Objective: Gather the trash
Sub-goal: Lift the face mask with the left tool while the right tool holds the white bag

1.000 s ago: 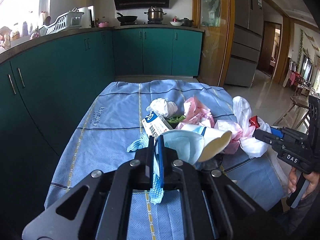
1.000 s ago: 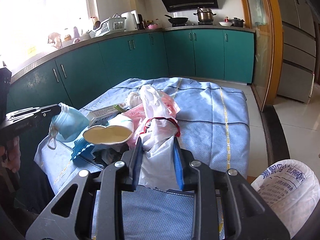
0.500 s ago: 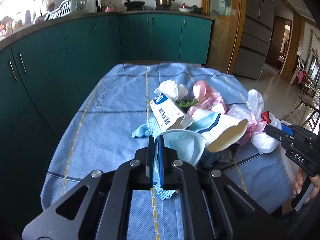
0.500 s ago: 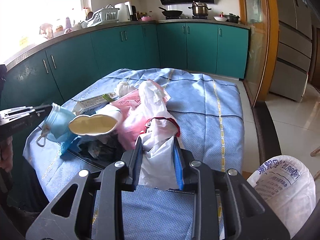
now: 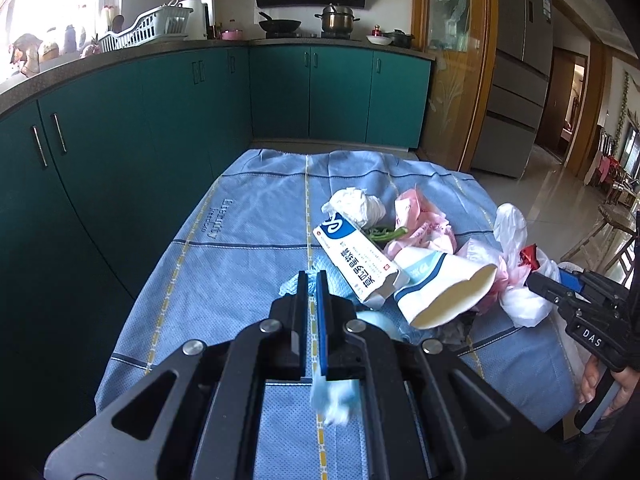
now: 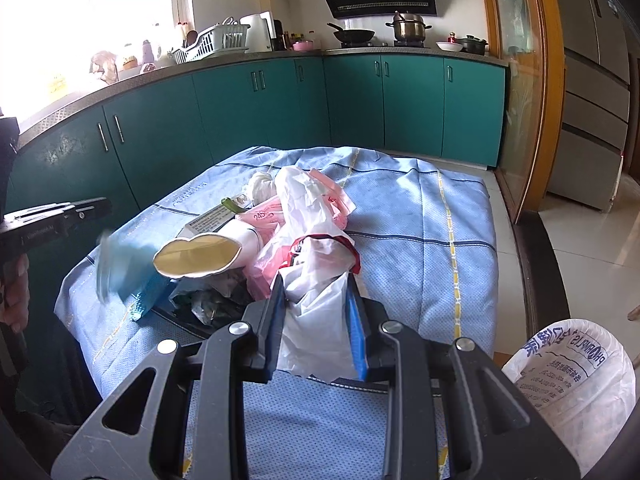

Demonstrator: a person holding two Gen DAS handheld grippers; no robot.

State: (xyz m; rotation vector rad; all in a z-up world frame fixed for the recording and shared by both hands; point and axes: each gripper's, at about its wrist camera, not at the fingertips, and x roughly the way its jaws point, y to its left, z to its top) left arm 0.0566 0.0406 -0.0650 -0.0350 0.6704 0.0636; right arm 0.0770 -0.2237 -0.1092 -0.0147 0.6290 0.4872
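Observation:
My left gripper [image 5: 312, 280] [image 6: 102, 206] is shut, and the blue face mask [image 5: 334, 400] [image 6: 116, 264] swings blurred just beneath its jaws, seemingly pinched by an edge. On the blue tablecloth [image 5: 240, 240] in front lies a trash pile. It holds a squashed paper cup [image 5: 444, 288] [image 6: 200, 254], a white medicine box [image 5: 356, 260], a pink bag [image 5: 420, 224], a crumpled white tissue [image 5: 354, 204] and a green pepper [image 5: 388, 234]. My right gripper [image 6: 316, 312] [image 5: 548, 280] is shut on the white plastic bag [image 6: 316, 308] with red handles at the pile's near right.
Dark crumpled wrappers [image 6: 208, 300] lie under the cup. A white printed sack [image 6: 572, 372] stands at the lower right, off the table. Teal cabinets [image 5: 120, 140] run along the left and back. A hand [image 5: 592, 376] holds the right gripper's grip.
The face mask has swung from in front of my left jaws to below them and is blurred. The right gripper keeps its hold on the white bag.

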